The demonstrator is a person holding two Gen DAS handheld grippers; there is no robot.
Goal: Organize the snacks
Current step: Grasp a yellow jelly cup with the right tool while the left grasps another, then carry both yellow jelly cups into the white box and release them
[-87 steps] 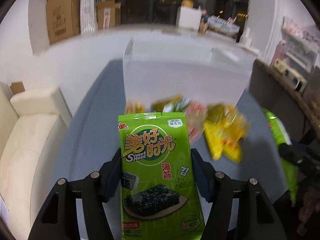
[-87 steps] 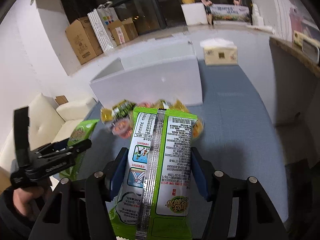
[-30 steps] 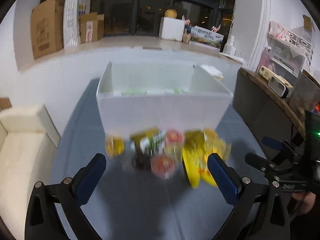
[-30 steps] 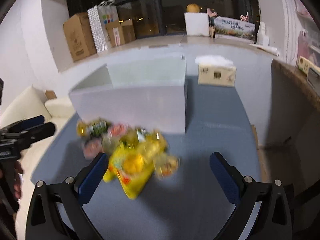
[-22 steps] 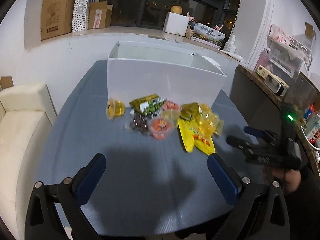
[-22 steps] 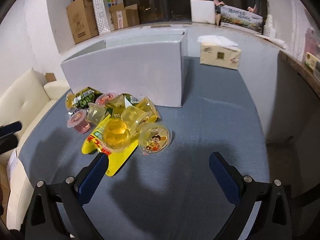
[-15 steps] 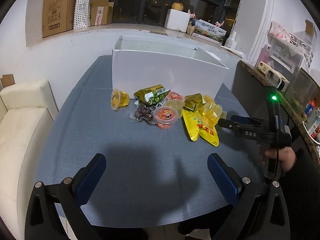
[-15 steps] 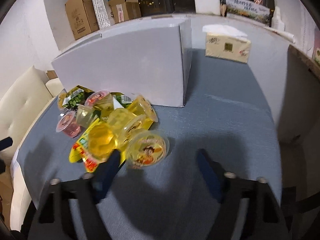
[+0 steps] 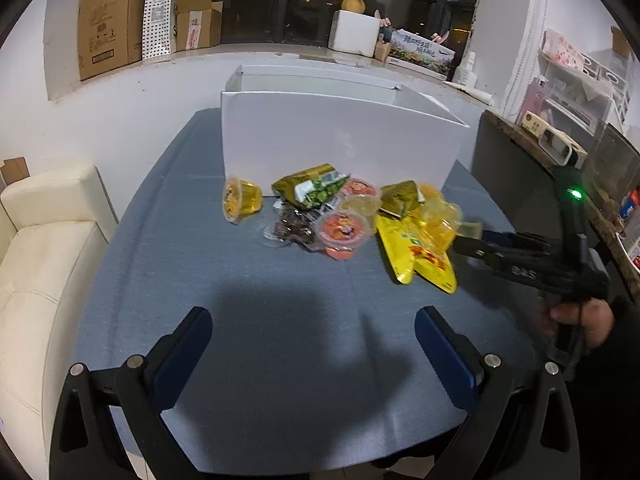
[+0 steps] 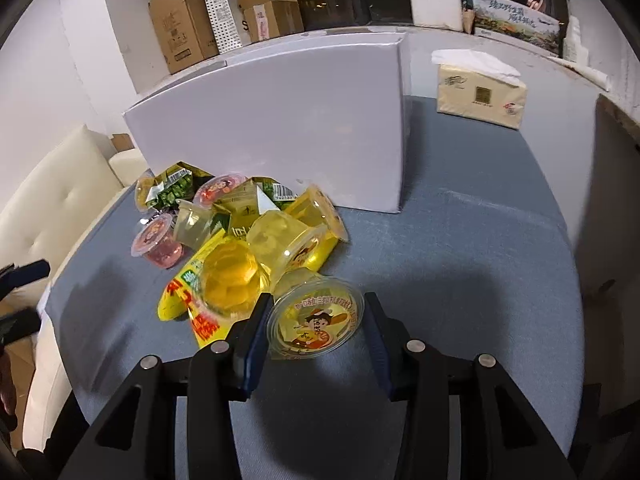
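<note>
Two seaweed packs gone, the right gripper [image 10: 316, 326] has narrowed around a jelly cup [image 10: 316, 324] at the pile's near edge; the left gripper [image 9: 312, 344] hangs wide, empty; box [image 10: 280, 120] beyond.

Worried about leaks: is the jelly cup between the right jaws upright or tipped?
Tipped: the jelly cup lies sideways, its sealed cartoon lid facing the camera.

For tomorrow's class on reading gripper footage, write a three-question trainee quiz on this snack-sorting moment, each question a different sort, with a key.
1. True or false: the left gripper holds a snack.
2. What sits between the right gripper fingers? A) tissue pack B) yellow jelly cup C) green packet
3. Fill in: the snack pile lies in front of the white ____.

Key: 1 false, open and empty. 2 B, the yellow jelly cup. 3 box.
</note>
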